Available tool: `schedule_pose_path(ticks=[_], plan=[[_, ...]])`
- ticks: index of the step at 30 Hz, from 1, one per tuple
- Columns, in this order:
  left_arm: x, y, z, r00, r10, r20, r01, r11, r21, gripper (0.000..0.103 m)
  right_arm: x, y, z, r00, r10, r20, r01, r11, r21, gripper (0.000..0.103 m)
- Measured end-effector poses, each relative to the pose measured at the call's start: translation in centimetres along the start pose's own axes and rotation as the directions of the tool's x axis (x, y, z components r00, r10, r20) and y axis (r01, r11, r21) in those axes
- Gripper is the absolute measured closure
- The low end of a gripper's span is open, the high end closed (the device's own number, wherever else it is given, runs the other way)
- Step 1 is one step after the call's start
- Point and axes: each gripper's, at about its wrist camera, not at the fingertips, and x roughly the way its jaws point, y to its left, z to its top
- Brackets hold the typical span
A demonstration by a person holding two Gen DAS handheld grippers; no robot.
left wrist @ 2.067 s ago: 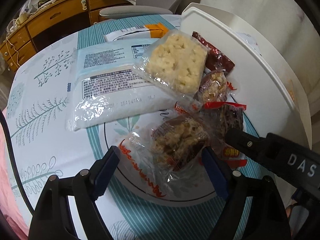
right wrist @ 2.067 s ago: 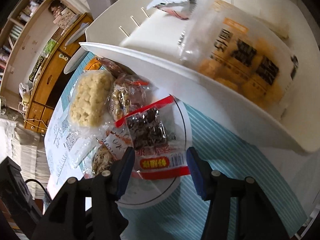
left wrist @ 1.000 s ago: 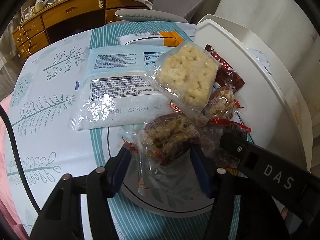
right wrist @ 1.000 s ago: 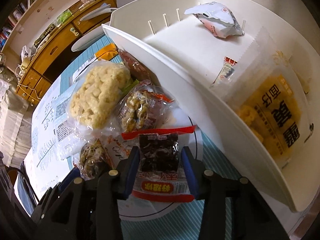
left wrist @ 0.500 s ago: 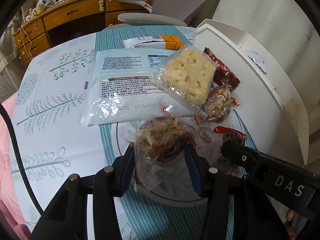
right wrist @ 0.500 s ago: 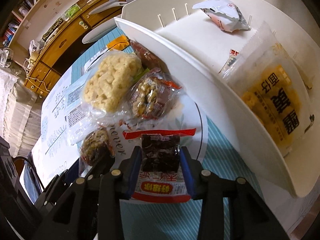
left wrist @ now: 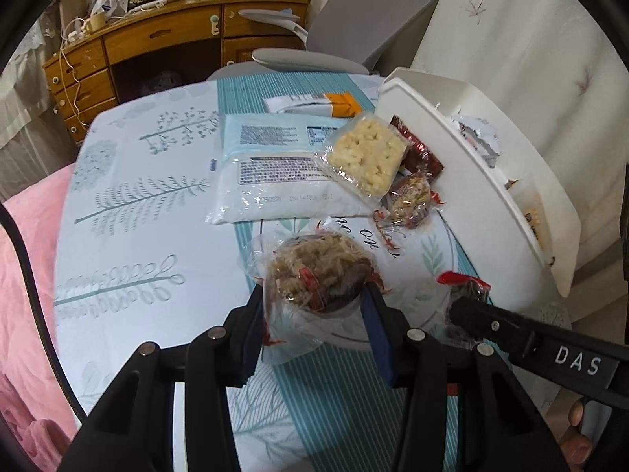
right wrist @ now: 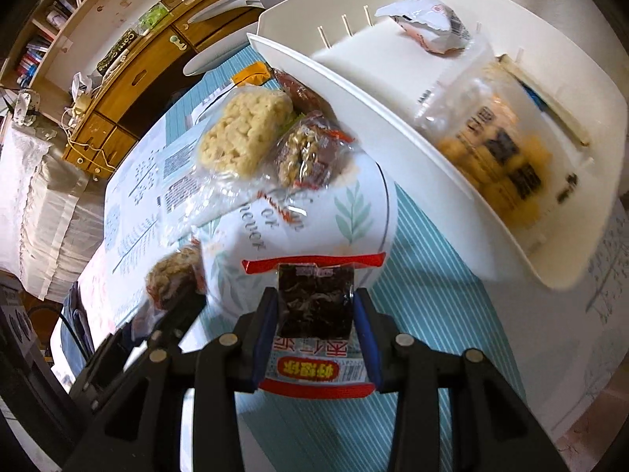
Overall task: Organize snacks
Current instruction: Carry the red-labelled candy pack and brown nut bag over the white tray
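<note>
My left gripper (left wrist: 314, 306) is shut on a clear packet of brown shredded snack (left wrist: 318, 271) and holds it above the table. My right gripper (right wrist: 314, 306) is shut on a dark snack packet with red edges (right wrist: 314, 306), also lifted; it shows at the right of the left wrist view (left wrist: 466, 295). A white bin (right wrist: 354, 78) stands to the right, also in the left wrist view (left wrist: 471, 181), with a yellow snack bag (right wrist: 499, 153) and a white pouch (right wrist: 428, 27) inside.
On the table lie a pale puffed-rice cake (left wrist: 365, 153), a nut cake packet (left wrist: 409, 200), a dark red wrapper (left wrist: 420, 149), large blue-white packs (left wrist: 275, 173) and an orange-tipped pack (left wrist: 310, 104). A grey chair (left wrist: 346, 39) stands behind.
Both grippers closed on their packets and lifted them up and back from the pile. The remaining snacks stayed in place.
</note>
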Motion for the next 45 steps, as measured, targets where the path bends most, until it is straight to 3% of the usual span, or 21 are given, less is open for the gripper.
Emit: schedule_pose_path(ticks=[21, 30, 45], plan=[[-11.0, -1.7, -2.3, 0.998, 0.000, 0.061, 0.003, 0.998, -0.058, 0.058, -9.6, -0.2, -3.3, 0.992, 0.068, 0.102, -0.053, 0.989, -0.141, 0.064], [-12.7, -5.4, -1.9, 0.995, 0.017, 0.102, -0.007, 0.995, -0.101, 0.058, -11.9, -1.7, -1.0, 0.985, 0.083, 0.154, -0.048, 0.975, -0.219, 0.064], [-12.1, -14.1, 1.1, 0.983, 0.057, 0.175, -0.025, 0.983, -0.181, 0.058, -14.1, -7.5, 4.3, 0.981, 0.131, 0.143, -0.068, 0.922, -0.380, 0.064]])
